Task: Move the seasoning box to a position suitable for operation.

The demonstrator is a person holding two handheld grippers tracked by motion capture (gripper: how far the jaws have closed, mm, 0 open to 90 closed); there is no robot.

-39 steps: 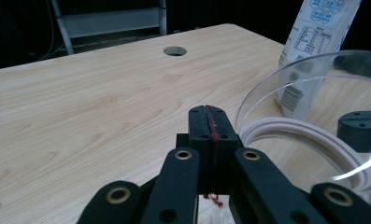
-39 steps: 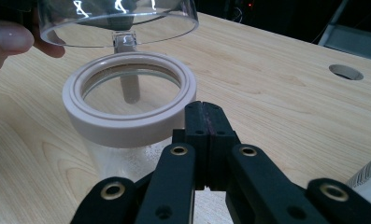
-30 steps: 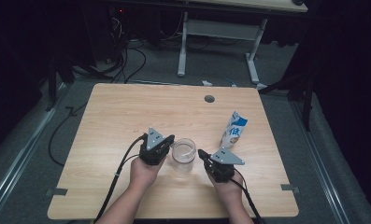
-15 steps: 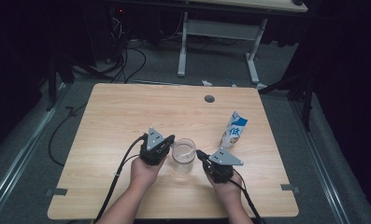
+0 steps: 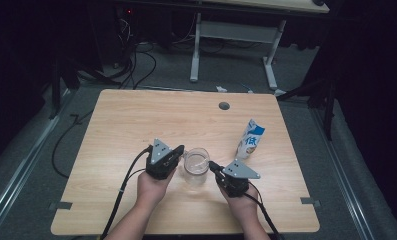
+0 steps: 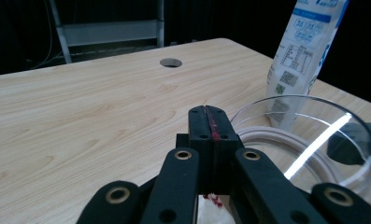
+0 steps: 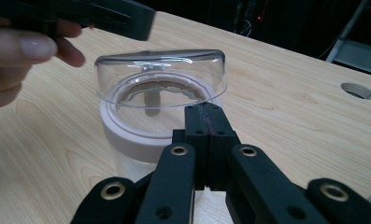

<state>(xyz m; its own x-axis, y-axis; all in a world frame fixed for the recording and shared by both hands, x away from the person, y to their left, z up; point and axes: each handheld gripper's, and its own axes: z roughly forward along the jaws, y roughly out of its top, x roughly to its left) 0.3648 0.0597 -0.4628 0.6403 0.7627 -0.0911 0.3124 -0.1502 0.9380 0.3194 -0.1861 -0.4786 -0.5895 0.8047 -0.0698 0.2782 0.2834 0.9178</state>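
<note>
The wooden table is carrying everything. Well behind the clear jar, toward the table's far right, a blue-and-white carton is standing upright. The jar itself, with its transparent domed lid and white collar, is sitting near the table's front edge, between the two hands. Just left of the jar, the left gripper is resting with its jaws pressed together on nothing. Just right of the jar, the right gripper is pointing at it, jaws likewise closed and empty.
</note>
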